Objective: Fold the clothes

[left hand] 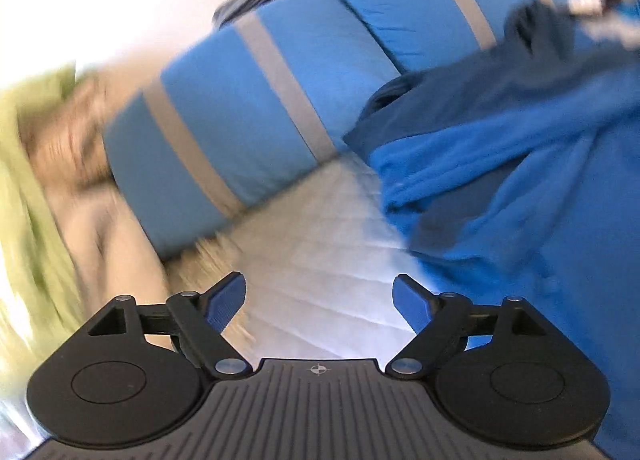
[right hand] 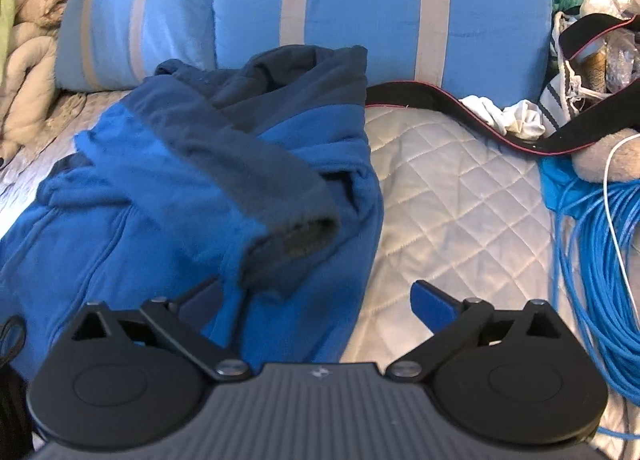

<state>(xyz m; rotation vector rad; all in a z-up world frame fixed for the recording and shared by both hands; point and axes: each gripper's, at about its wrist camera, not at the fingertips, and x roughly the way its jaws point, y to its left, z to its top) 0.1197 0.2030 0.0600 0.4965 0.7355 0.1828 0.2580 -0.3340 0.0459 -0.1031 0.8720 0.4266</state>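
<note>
Both claws wide, empty: left gripper [left hand: 319, 302], right gripper [right hand: 318, 302]. Sleeve [right hand: 276, 196] lies across jacket [right hand: 120, 244]. Next: pinch hem corners evenly, fold flat.

Both wrist cameras look down, close over the bed [right hand: 448, 180]; the 2 views share the blue jacket [left hand: 520, 164] [right hand: 192, 180] and striped pillows [left hand: 248, 100] [right hand: 360, 12].

Fleece jacket [right hand: 192, 180] ahead of the right gripper [right hand: 320, 300]: soft, matt, napped cloth. Bed cover [right hand: 448, 188] beneath: quilted fabric, faint sheen. Gripper bodies matt black plastic, ribbed, with shiny metal pivot screws; cable coil [right hand: 596, 260] to its right, smooth glossy plastic.
</note>
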